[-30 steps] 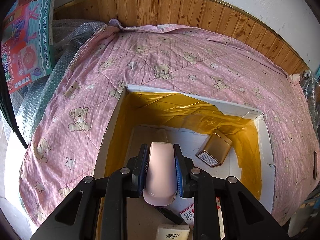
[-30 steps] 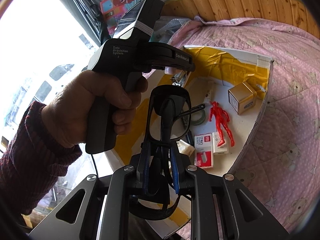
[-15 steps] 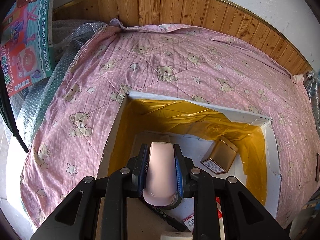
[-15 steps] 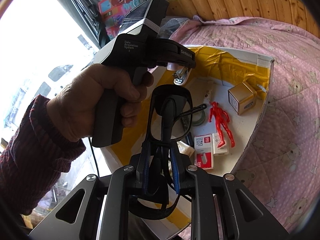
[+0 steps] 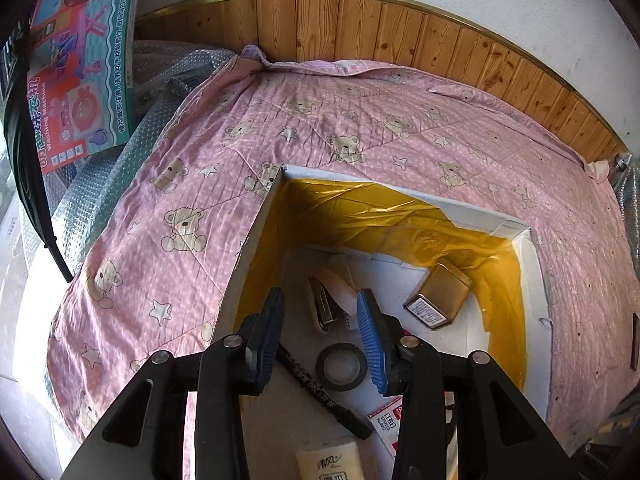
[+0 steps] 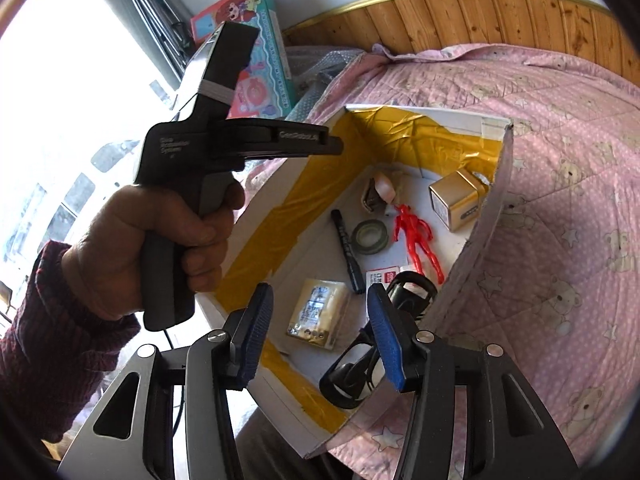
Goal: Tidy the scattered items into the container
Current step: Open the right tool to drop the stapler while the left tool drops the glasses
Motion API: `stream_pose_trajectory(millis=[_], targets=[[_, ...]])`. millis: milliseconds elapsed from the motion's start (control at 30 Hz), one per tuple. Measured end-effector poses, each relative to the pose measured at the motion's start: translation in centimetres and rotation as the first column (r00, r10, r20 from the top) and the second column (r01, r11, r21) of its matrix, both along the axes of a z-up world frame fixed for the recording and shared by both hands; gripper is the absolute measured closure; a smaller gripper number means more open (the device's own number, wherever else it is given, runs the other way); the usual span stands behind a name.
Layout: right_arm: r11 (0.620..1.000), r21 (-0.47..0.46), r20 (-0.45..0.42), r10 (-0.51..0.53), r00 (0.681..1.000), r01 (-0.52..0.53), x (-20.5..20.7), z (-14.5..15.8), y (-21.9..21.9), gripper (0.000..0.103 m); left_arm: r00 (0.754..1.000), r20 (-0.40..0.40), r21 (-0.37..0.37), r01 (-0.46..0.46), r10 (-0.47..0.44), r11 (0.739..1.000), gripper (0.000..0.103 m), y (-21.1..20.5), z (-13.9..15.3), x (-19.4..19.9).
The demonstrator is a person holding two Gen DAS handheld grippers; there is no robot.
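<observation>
Scattered items are being kept inside the white box (image 5: pixel 256 240) on the pink quilt (image 5: pixel 168 184): a pink stapler (image 5: pixel 332 300), tape roll (image 5: pixel 341 366) and black glasses (image 6: pixel 360 364). Both the left gripper (image 5: pixel 320 336) and right gripper (image 6: pixel 316 336) are being held wide apart, gripping nothing.

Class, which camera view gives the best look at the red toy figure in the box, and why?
The right wrist view: the red toy figure lies whole and unobstructed on the box floor beside the tape roll. The left wrist view does not show it.
</observation>
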State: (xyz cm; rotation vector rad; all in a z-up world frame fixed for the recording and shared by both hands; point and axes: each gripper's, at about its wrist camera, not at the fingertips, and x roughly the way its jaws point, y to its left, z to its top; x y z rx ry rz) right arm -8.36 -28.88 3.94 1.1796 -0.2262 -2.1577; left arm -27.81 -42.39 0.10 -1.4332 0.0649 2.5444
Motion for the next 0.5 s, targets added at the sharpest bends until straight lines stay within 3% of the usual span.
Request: stream_pose_trajectory(millis=[133, 333, 500], targets=[[0.999, 0.041, -0.033, -0.009, 0.999, 0.010, 1.3, 0.9, 0.9, 0.050, 0.999, -0.033, 0.013, 0.002, -0.002, 1.000, 0.061, -0.1, 1.9, 2.5], [0.982, 0.190, -0.173, 0.020, 0.985, 0.013, 4.8, 2.3, 1.3, 0.050, 0.994, -0.107, 0.001, -0.014, 0.014, 1.000, 0.057, -0.2, 4.9, 7.2], [0.955, 0.294, -0.164, 0.089, 0.982, -0.037, 6.4, 2.0, 1.0, 0.049, 0.990, -0.138, 0.005, 0.006, -0.006, 1.000, 0.052, 0.2, 7.1, 12.5]])
